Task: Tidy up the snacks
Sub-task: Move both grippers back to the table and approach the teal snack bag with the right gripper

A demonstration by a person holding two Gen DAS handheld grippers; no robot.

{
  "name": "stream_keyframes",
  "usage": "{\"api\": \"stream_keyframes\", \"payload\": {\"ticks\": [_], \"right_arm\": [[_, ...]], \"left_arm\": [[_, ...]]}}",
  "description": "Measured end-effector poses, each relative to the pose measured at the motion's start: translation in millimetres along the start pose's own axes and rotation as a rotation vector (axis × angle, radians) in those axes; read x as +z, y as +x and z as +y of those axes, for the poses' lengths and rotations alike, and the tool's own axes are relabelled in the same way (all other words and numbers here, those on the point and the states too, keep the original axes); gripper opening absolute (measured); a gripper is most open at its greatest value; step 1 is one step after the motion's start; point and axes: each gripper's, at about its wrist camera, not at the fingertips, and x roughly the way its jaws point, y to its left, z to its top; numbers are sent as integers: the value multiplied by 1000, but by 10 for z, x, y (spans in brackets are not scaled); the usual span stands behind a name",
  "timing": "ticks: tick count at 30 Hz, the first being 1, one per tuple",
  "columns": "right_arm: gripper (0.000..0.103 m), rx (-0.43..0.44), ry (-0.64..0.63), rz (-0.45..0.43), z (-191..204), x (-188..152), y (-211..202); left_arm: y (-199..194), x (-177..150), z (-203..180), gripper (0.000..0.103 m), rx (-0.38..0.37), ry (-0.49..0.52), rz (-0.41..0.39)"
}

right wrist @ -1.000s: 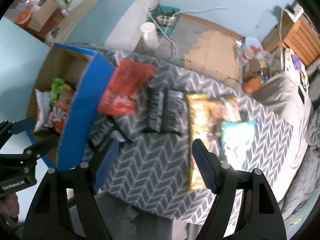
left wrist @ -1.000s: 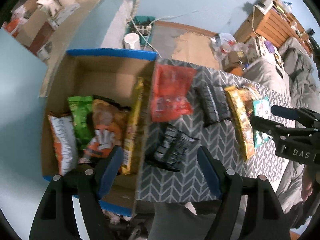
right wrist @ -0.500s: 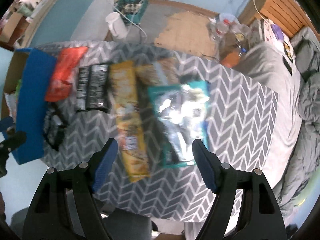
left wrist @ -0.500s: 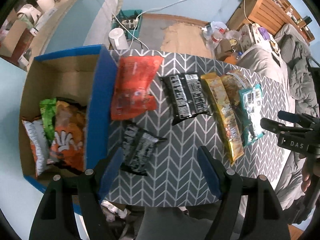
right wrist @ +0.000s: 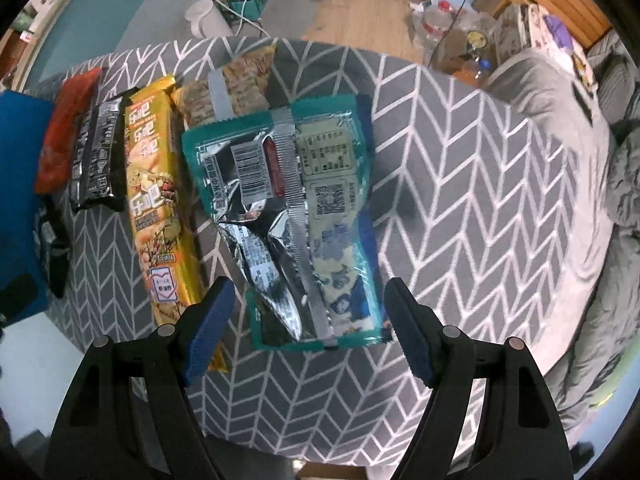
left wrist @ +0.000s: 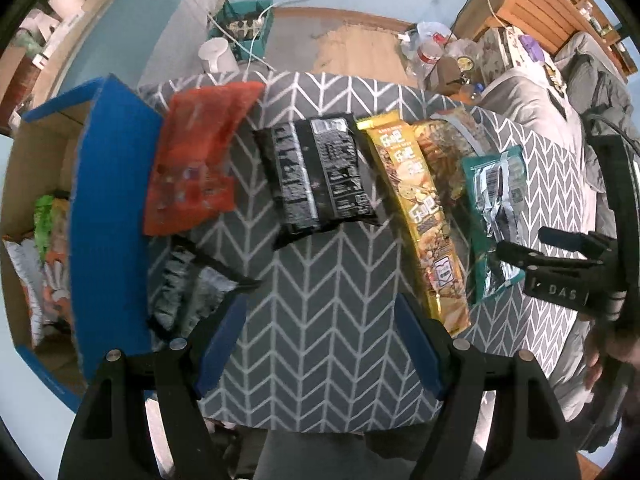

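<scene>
Snack packs lie in a row on a grey chevron-patterned table [left wrist: 320,340]: a red bag [left wrist: 196,160], a black bag [left wrist: 320,176], a long gold pack [left wrist: 420,216], a teal and silver pouch [right wrist: 288,216], and a small black pack [left wrist: 188,284] beside the blue-rimmed cardboard box [left wrist: 108,216]. The box holds several bags [left wrist: 44,240]. My left gripper [left wrist: 320,344] is open and empty above the table's near edge. My right gripper [right wrist: 308,324] is open and empty, just above the teal pouch's near end; it also shows in the left wrist view [left wrist: 560,264].
The floor beyond the table holds a white jug [left wrist: 218,56], a teal crate with a power strip [left wrist: 244,28] and bottles [left wrist: 432,44]. A grey bed [right wrist: 580,168] lies to the right, with wooden furniture [left wrist: 540,4] behind.
Both grippers have swung right along the table. The left one left the box and now faces the table's middle; the right one moved from the black bag area to over the teal pouch.
</scene>
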Motion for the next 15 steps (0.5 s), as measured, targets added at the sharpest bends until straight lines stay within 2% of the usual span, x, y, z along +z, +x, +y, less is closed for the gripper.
{"api": "stream_keyframes", "payload": {"ticks": [8,15], "right_arm": [[76,-17,12,-15,139,103,231],[76,-69,-25,-20,207,172,381]], "left_arm": [[239,79,-178,78,-8,-74,24],[379,141,-313,80,5,-127,24]]}}
